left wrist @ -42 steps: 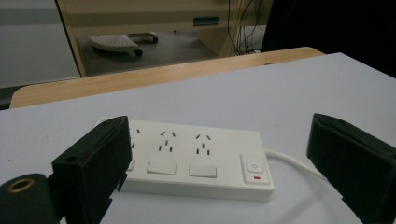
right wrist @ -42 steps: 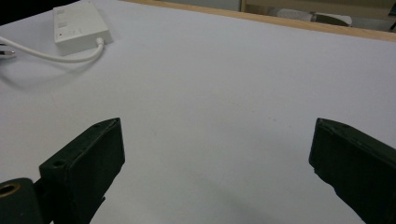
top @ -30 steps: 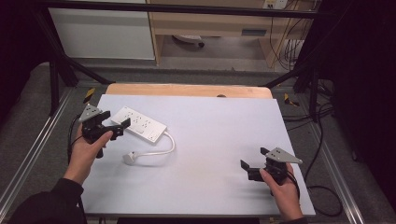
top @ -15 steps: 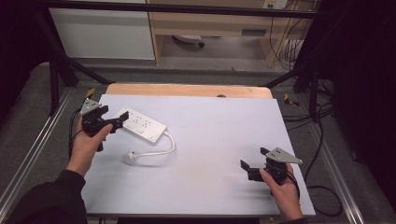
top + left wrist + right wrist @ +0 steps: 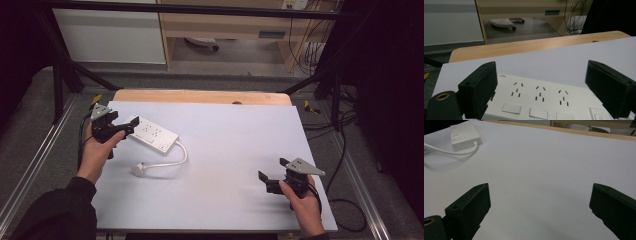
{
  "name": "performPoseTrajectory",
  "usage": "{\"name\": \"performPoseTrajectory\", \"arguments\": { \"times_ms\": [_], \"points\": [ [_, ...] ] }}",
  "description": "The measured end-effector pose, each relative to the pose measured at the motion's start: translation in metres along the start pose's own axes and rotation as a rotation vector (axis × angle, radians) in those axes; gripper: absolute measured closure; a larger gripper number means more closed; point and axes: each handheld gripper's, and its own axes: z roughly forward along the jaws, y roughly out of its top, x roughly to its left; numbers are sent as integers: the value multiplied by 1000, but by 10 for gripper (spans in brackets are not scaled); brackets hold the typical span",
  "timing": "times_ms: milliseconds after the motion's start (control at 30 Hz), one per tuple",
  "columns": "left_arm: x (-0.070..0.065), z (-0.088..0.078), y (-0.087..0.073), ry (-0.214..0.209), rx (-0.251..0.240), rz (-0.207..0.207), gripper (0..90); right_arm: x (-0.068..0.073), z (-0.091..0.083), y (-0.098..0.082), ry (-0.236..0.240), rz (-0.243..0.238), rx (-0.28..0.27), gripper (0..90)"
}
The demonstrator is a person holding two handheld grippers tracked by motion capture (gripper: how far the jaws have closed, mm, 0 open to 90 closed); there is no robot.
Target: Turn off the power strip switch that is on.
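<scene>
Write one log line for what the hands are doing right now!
left gripper: open, jaws just closing a little around power strip end, not pressing | right gripper: open, over bare table | plug: lying loose

The high view looks forward and down from above the person's side, taking in the whole table from afar. The left gripper view sits low and very near, facing along its jaws over the power strip toward the table's far wooden edge. The right gripper view looks low across the bare sheet; it shares the power strip with both other views
</scene>
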Motion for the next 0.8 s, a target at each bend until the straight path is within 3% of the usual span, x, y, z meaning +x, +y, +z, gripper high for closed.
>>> {"name": "performPoseTrajectory", "arguments": {
  "times_ms": [267,400,467,800],
  "points": [
    [3,13,5,13,26,-4,165,0,0,0,5,3,-3,39],
    [8,24,6,29,37,-32,200,0,0,0,7,5,-4,39],
    [11,29,7,55,40,-25,204,0,0,0,8,4,-5,39],
    [16,35,8,70,43,-7,274,0,0,0,14,3,-8,39]
  ]
}}
